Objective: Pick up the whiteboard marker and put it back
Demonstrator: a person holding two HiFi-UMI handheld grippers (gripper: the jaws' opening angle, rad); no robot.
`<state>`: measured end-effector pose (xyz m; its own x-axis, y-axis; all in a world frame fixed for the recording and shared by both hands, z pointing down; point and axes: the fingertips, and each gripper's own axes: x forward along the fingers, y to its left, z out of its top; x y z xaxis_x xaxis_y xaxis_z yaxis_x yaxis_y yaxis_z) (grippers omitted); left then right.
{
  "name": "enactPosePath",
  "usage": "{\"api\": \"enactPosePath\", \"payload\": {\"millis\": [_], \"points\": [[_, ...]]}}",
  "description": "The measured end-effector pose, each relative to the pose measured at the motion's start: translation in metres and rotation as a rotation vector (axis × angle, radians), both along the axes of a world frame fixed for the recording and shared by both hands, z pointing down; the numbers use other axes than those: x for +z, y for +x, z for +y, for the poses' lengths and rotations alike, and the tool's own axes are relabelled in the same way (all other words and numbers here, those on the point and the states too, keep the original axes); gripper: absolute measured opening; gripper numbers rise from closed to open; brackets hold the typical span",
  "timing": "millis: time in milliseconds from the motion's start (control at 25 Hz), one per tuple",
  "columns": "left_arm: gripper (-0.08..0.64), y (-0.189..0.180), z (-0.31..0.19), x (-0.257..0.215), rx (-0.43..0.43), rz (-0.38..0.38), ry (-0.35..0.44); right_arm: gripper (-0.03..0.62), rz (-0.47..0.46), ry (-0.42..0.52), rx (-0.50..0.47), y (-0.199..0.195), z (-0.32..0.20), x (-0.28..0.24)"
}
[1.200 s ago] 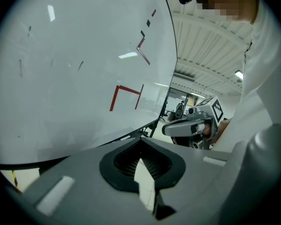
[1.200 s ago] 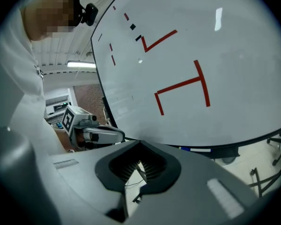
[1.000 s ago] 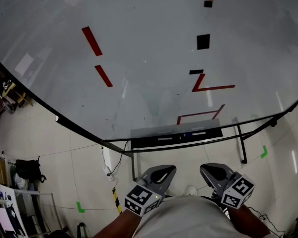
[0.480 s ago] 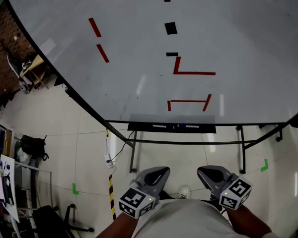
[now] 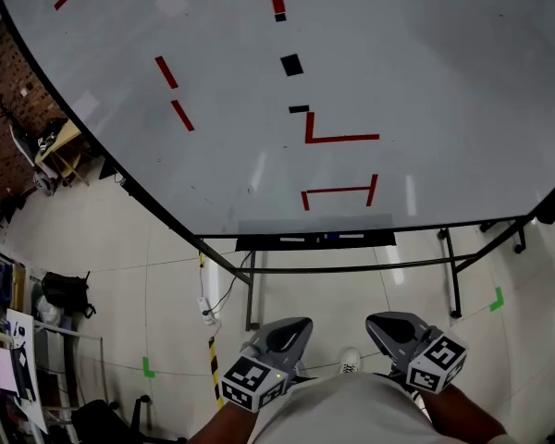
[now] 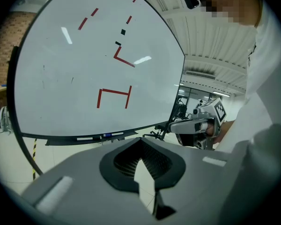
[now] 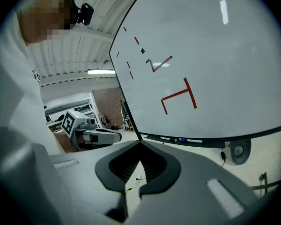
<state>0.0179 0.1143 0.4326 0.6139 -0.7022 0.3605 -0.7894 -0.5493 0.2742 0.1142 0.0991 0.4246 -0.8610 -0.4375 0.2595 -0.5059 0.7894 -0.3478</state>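
Nothing is picked up yet: left gripper [image 5: 294, 327] and right gripper [image 5: 383, 326] hang empty, fingers pressed together, while the whiteboard marker [image 5: 331, 238] lies on the tray [image 5: 259, 242].

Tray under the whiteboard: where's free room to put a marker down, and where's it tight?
Free: the left end of the tray, from its edge to the markers, and a bare bit at the right end. Crowded: the middle, where the markers lie end to end.
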Motion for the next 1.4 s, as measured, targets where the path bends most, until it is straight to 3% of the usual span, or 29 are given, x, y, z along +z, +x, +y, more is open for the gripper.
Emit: {"api": "enactPosePath", "payload": {"millis": [760,1400], "points": [[0.017,-0.031,0.005,0.003,0.122,0.016,0.009,0.002,0.019,-0.015,0.088,-0.043,0.016,0.007],[0.017,-0.032,0.003,0.004,0.165,0.019,0.007,0.002,0.041,-0.017,0.12,-0.044,0.018,0.009]]}}
